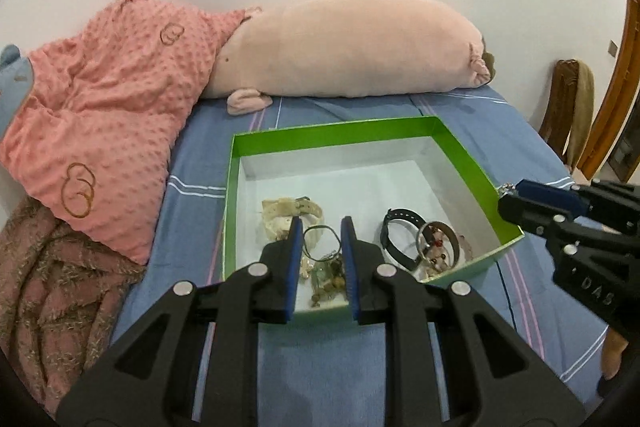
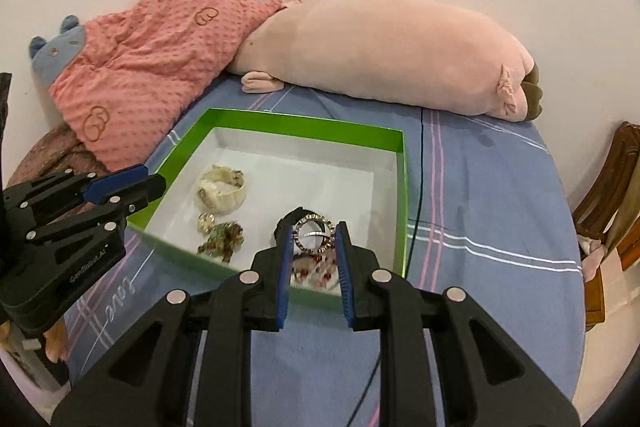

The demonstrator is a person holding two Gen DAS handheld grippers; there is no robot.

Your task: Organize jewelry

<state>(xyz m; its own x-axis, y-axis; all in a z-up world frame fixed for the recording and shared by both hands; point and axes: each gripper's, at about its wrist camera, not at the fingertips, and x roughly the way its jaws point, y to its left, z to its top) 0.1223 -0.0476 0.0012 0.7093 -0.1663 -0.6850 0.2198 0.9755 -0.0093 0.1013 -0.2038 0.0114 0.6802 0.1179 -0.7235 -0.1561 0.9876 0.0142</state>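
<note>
Green card walls framed the box (image 1: 472, 163) on the blue sheet (image 2: 480, 187), and all the jewelry seen lay inside it on the white floor: a cream watch (image 2: 220, 193) toward the left wall, a beaded tangle (image 2: 222, 237) by the near-left corner, a black watch (image 1: 394, 227) and a silver bangle (image 2: 314, 233) toward the near-right corner, with red-beaded pieces (image 2: 316, 267) against the near wall. The step seemed to be picking one piece to sort; to do it well, the chosen gripper should come down straight over a single item, straddle its band rather than the heap, and close gently so the neighbours were not dragged along. The left gripper (image 1: 322, 227) hung above the tangle, jaws apart and holding nothing. The right gripper (image 2: 312, 231) sat over the bangle, jaws likewise apart; whether they touched it could not be told.
</note>
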